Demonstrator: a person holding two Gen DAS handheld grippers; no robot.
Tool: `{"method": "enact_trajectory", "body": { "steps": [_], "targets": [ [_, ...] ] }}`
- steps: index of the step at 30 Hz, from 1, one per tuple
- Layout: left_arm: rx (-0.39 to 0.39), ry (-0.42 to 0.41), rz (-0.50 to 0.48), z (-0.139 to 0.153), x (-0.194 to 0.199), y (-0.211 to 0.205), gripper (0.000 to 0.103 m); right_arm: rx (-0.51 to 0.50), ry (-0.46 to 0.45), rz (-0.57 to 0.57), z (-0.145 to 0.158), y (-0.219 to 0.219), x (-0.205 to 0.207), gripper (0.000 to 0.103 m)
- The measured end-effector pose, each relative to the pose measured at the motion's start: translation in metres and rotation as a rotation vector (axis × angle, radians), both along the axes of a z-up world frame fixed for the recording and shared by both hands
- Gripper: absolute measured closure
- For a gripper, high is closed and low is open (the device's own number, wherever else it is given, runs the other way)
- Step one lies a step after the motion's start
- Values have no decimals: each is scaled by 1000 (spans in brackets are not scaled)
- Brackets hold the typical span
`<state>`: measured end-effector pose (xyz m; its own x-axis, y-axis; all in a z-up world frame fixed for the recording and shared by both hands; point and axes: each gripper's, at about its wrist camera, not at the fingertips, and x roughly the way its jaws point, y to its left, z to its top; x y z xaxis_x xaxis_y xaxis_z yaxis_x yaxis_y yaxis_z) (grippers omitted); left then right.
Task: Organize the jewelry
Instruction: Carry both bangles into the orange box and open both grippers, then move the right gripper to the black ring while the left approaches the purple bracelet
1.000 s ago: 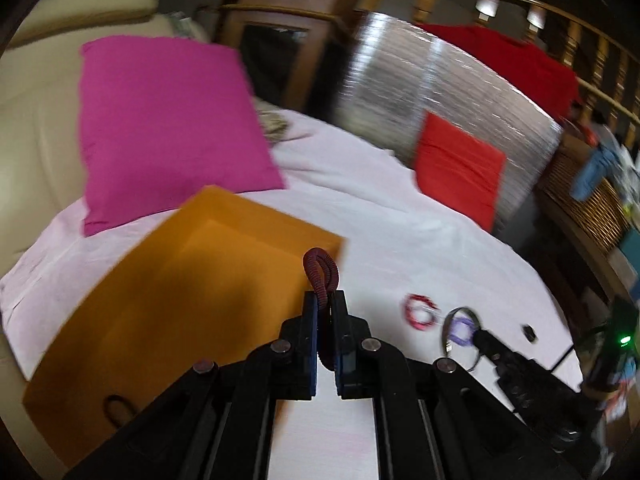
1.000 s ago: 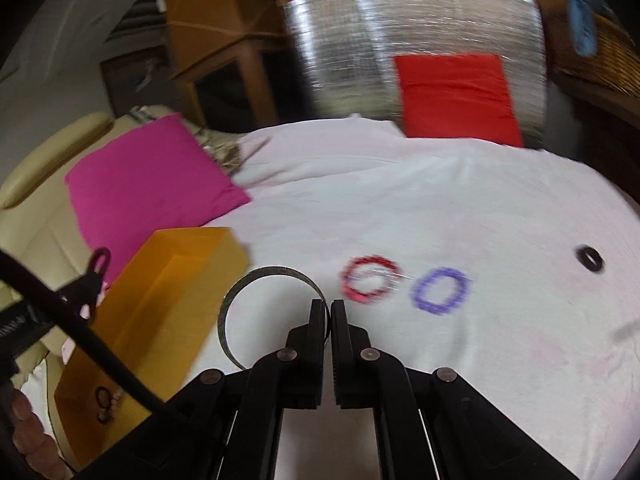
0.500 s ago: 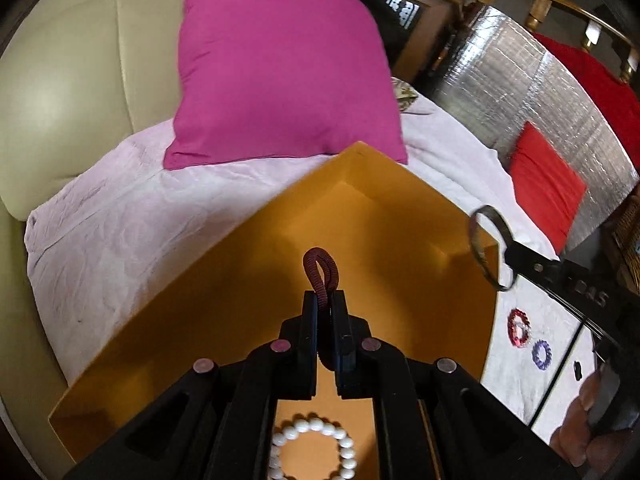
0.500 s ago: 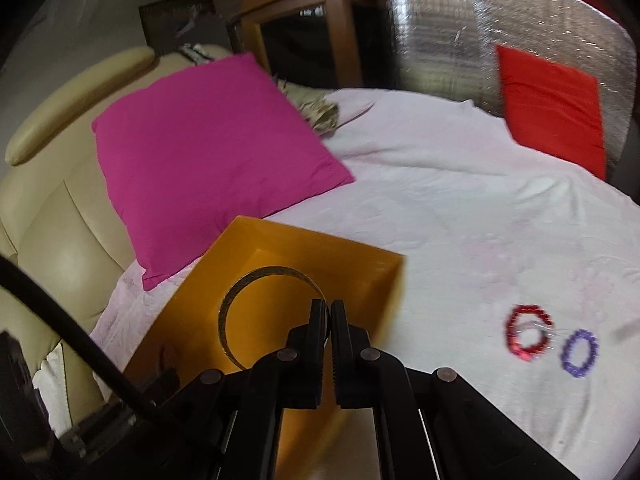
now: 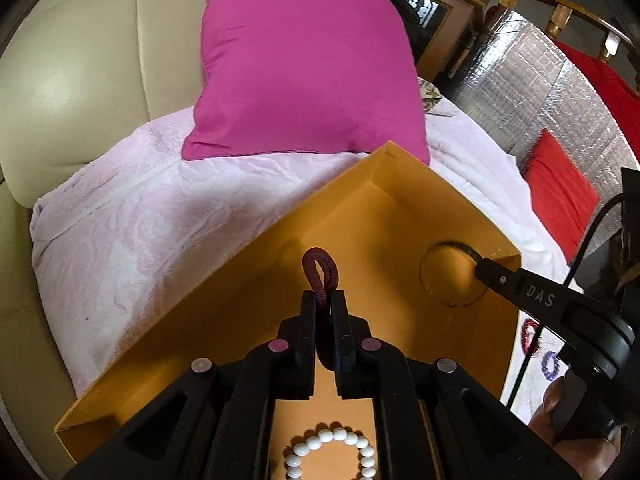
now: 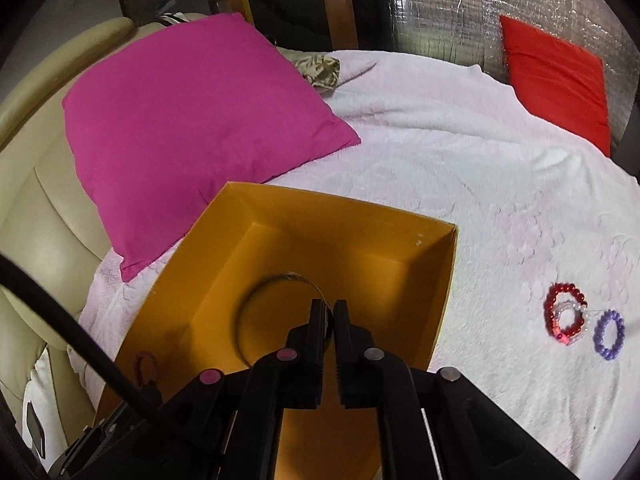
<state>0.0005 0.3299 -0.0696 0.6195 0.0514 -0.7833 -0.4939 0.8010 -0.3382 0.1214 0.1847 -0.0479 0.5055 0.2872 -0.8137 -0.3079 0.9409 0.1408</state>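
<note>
Both grippers over orange box (image 6: 436, 272), both loaded.

Left gripper (image 5: 325, 300): jaws nearly closed, pinching dark red coil band (image 5: 320, 272), loop standing up beyond the tips, above box floor. Right gripper (image 6: 329, 312): jaws close together with a thin slit, gripping metal bangle (image 6: 276, 280) by its rim, hoop hanging inside box near the far right corner; whether touching the floor, cannot tell.

Risks, as judged:
- Bangle held edge-on by a thin rim; on release likely to roll or tip against box wall, possibly over it if let go too high.
- Coil band springy; may cling to a pad or flick out sideways when jaws part. Release low over the floor advisable.
- Two grippers close together above one box; collision possible if both descend at once. Right gripper cable also crosses near the box.
- Box on soft bedcover (image 6: 460, 152); a push on the wall could tilt or shift it.

Count:
- Boxes: 1.
- In box: white bead bracelet (image 5: 331, 456), 1.
- In grippers: coil band, 1; bangle, 1.
- On bedcover, well apart from box: red bracelet (image 6: 554, 312), 1; purple bracelet (image 6: 609, 335), 1; small pale bead ring overlapping the red one, apparently 1, blurred.
- Pillows: pink (image 6: 192, 120), 1; red (image 6: 556, 76), 1.
</note>
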Motion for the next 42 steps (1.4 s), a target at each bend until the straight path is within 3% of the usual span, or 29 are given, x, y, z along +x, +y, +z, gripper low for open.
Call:
{"method": "enact_trajectory", "body": {
  "steps": [2,5,10,14,20,26,29,35,40,42],
  "targets": [
    [25,17,8,-1,2,-1,94,7,9,-5,-2,-1,1,93],
    [42,39,26,-2,3,-2,64,17,21,-9,-1,-5,2,91],
    [125,17,55,9,1,-9,45,83,-1,-20,14,-23,-4,89],
    [226,-23,63,23,1,-22,37,108,-50,-44,32,-49,-10,89],
    [387,-103,29,47,5,-59,29,114,-91,-127,50,-115,-12,87],
    [549,-173,-63,64,11,-115,20,105,-146,-265,62,-207,-21,68],
    [585,-196,-120,67,15,-143,18,100,-174,-345,63,-255,-27,68],
    [638,-231,-254,67,21,-205,15,186,-176,-538,51,-356,-42,68],
    [645,-226,-342,59,25,-241,14,206,-185,-648,29,-417,-58,68],
    [639,-212,-381,54,27,-255,14,237,-143,-699,18,-445,-61,68]
  ]
}}
